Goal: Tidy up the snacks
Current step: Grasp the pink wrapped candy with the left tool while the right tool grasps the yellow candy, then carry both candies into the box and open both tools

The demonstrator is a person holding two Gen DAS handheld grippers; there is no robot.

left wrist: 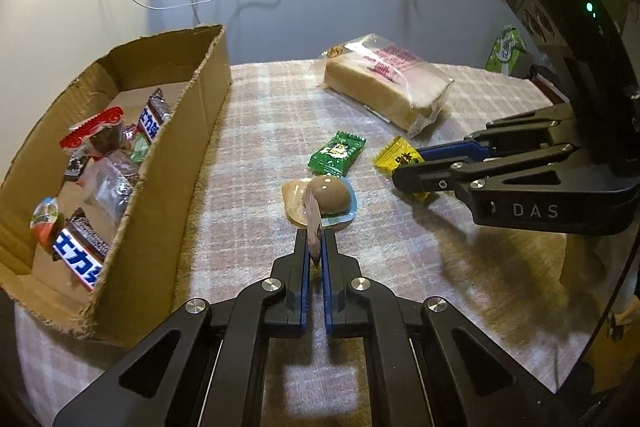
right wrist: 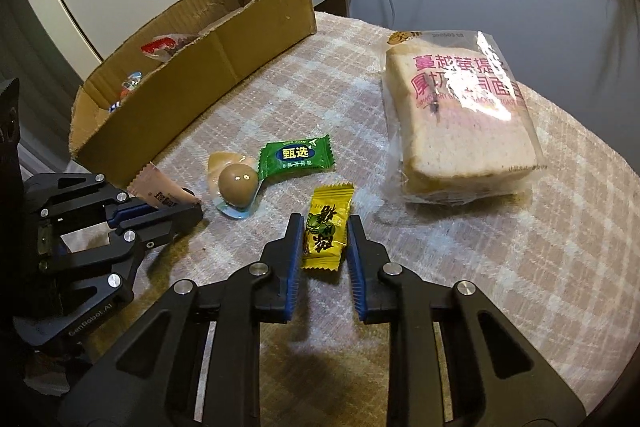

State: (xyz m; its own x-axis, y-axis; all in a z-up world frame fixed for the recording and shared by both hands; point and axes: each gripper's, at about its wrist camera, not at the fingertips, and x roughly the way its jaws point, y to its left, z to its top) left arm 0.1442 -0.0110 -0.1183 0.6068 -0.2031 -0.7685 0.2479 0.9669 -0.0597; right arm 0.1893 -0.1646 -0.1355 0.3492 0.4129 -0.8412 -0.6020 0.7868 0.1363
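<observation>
- At the left of the left wrist view, a cardboard box (left wrist: 168,163) with torn edges stands on the counter (left wrist: 248,131), which is covered by a pale checked cloth. Inside lie several wrapped snacks: a red-topped packet (left wrist: 94,131), two chocolate bars (left wrist: 80,255) with blue-and-white lettering, and clear-wrapped pieces.
- In the lower middle of that view, the left claw (left wrist: 316,247) is clenched on a thin pinkish sachet (left wrist: 314,227), held edge-on between its blue pads. The right wrist view shows the same sachet (right wrist: 160,189) at centre left, sticking up from the left claw (right wrist: 192,207), just in front of the box (right wrist: 208,75).
- Just beyond the sachet, a packaged brown egg (left wrist: 330,193) lies on the cloth, near the claw's tips.
- A green candy packet (left wrist: 338,153) lies just above and right of the egg, flat on the cloth.
- To its right lies a yellow candy packet (left wrist: 398,159). The right claw (left wrist: 404,179) reaches in from the right edge and covers part of it. In the right wrist view the yellow candy packet (right wrist: 326,227) sits between the pads of the right claw (right wrist: 323,225), which grasps it by its long sides while it rests on the cloth.
- At upper right, a bag of sliced bread (left wrist: 388,83) in clear wrap with pink print lies flat, well apart from both claws.
- Far right, a green-and-white packet (left wrist: 505,51) stands at the counter's far edge.
</observation>
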